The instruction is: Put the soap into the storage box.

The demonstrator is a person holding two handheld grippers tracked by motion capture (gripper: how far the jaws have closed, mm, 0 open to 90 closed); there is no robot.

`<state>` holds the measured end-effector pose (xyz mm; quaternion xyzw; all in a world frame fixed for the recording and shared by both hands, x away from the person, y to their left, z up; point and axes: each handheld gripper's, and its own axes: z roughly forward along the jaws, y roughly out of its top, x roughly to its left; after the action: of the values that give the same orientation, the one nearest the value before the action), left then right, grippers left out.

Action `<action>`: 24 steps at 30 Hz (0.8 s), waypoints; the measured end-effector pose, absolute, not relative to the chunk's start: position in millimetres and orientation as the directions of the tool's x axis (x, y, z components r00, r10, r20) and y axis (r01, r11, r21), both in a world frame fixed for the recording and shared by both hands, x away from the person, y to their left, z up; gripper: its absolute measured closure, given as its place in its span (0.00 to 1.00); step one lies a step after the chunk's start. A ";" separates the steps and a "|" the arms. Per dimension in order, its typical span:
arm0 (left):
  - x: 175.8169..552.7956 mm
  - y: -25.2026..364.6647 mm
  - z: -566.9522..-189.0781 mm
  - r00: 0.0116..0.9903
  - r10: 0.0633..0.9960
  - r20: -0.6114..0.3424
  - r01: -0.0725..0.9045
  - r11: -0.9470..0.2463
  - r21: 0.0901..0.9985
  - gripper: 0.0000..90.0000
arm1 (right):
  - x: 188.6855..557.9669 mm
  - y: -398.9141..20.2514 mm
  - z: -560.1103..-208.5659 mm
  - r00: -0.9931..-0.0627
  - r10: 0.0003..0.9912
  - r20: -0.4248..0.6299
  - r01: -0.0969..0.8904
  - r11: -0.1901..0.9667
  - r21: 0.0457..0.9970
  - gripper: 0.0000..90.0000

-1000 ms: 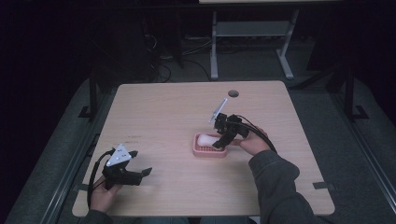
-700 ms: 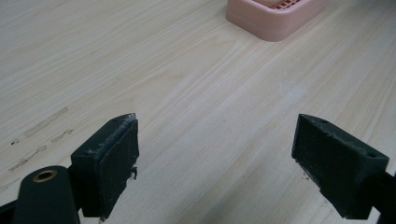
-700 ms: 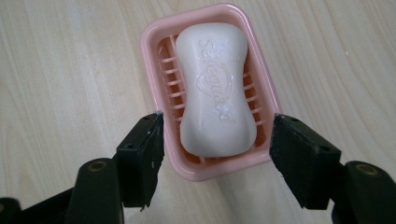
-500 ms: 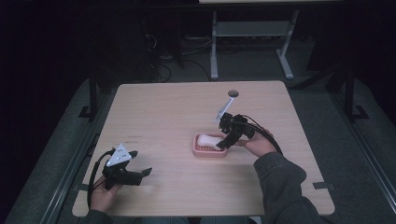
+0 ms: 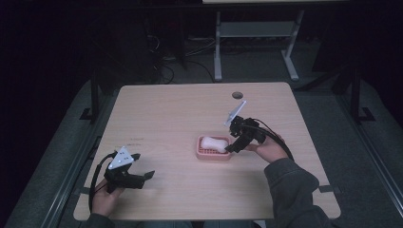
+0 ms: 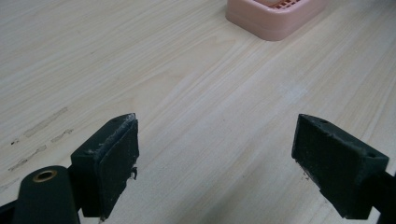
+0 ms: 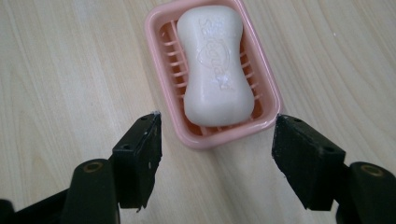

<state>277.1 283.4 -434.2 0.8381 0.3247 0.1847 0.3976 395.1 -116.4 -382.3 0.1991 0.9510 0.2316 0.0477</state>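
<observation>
The right claw (image 7: pixel 217 163) has just been spreading its jaws and now stands released, nothing between them, backed off the near end of the pink soap dish (image 7: pixel 266 84). The white soap bar (image 7: pixel 215 65) lies flat in that dish mid-worktop, so the placing looks done. At near left, the left claw (image 6: pixel 215 163) idles open, hand low.

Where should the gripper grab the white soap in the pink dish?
Probably across the soap's narrow waist, coming straight down from above. It lies flat in the pink dish, whose rim blocks low side grabs, and the pinched middle fits between the right gripper's open jaws.
</observation>
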 end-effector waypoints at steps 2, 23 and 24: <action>277.1 283.2 -434.3 0.720 0.692 0.051 0.397 -0.472 0.787 0.16 | 394.4 -118.0 -382.8 -0.915 0.404 0.002 0.359 0.811 0.462 0.36; 276.7 282.6 -434.6 0.719 0.694 0.047 0.398 -0.466 0.791 0.16 | 380.2 -143.6 -391.6 -0.897 0.442 0.026 0.399 0.780 0.482 0.35; 276.7 282.4 -434.8 0.718 0.694 0.047 0.398 -0.465 0.791 0.16 | 378.6 -145.8 -392.0 -0.894 0.447 0.026 0.403 0.777 0.483 0.35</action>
<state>276.7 282.4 -434.8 0.8356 0.3267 0.1848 0.4011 378.6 -145.8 -392.0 0.2258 0.9416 0.2458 0.0450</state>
